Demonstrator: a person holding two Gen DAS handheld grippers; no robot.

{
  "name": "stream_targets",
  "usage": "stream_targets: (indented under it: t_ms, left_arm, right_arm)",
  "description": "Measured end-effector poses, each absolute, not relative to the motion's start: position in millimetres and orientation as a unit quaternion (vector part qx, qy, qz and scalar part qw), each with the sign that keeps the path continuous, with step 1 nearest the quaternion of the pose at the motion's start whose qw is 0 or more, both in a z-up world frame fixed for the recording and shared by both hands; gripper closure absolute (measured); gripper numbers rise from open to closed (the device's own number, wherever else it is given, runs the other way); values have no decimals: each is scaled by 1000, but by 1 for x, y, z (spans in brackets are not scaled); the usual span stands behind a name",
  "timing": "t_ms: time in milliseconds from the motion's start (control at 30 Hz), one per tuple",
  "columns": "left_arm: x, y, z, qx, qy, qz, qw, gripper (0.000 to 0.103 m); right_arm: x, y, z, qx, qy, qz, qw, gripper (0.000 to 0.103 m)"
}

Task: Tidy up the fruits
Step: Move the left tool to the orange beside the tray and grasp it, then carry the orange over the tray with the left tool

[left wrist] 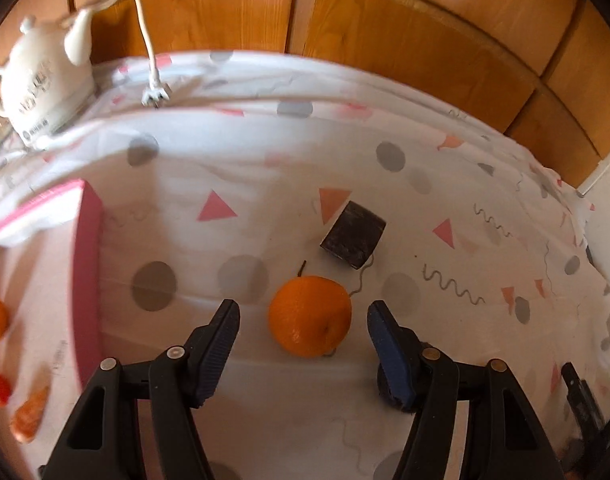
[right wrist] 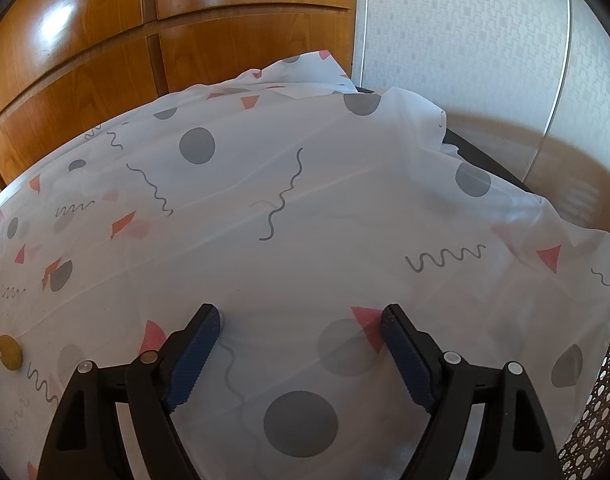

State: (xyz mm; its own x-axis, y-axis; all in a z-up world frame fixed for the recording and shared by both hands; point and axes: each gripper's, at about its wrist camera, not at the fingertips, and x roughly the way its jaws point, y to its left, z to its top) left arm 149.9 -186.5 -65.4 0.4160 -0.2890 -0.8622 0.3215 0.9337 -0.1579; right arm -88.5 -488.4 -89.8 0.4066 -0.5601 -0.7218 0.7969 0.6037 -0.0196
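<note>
Left tongs (left wrist: 303,316) stand wide around the orange (left wrist: 310,315), untouched; it looks firm, round, probably rolls: grip its sides. Right tongs (right wrist: 301,318) wide, empty.

The black right gripper (right wrist: 301,320) with blue ribbed pads hangs with its jaws apart, nothing between them, over a white tablecloth (right wrist: 345,200) printed with grey dots, squiggles and pink triangles.
</note>
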Motion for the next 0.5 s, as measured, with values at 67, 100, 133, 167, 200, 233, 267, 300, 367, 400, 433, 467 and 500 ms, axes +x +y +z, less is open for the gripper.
stream_targets:
  t_ms: [67, 100, 133, 167, 200, 233, 267, 300, 367, 400, 433, 467, 500]
  left_arm:
    - [150, -189, -69, 22, 503, -180, 845, 55]
    - [150, -190, -69, 26, 500, -187, 845, 62]
    - [151, -189, -68, 25, 500, -188, 845, 62]
    - [150, -188, -67, 20, 498, -190, 846, 63]
    - [148, -185, -65, 15, 495, -194, 847, 63]
    - [145, -183, -64, 16, 492, -196, 848, 63]
    - [142, -181, -62, 16, 488, -197, 850, 63]
    - [137, -178, -59, 15, 484, -198, 852, 63]
    - [128, -169, -52, 8, 476, -199, 857, 63]
    - [125, -166, -49, 7, 472, -198, 859, 63]
    - [120, -162, -45, 4, 467, -198, 862, 63]
    - [116, -157, -41, -1, 463, -196, 864, 63]
    - [112, -152, -38, -5, 460, -195, 866, 63]
  right_arm:
    - [-90, -487, -90, 167, 355, -413, 822, 19]
    - [-90, -487, -90, 166, 355, -413, 822, 18]
    - [-89, -487, -90, 166, 355, -413, 822, 18]
    - [-90, -487, -90, 166, 355, -413, 822, 18]
    - [-90, -487, -90, 166, 355, -413, 822, 18]
    - [-90, -487, -90, 166, 355, -413, 822, 18]
    - [-90, -487, -90, 166, 355, -413, 822, 18]
    - [-90, -487, -90, 166, 355, -413, 822, 18]
    - [-90, -487, -90, 163, 354, -414, 823, 18]
    - [-90, -487, -90, 164, 354, -414, 823, 18]
    - [-90, -487, -90, 164, 354, -414, 823, 18]
    - [-90, -487, -90, 163, 354, -414, 823, 18]
    - [-90, -487, -90, 164, 354, -414, 823, 18]
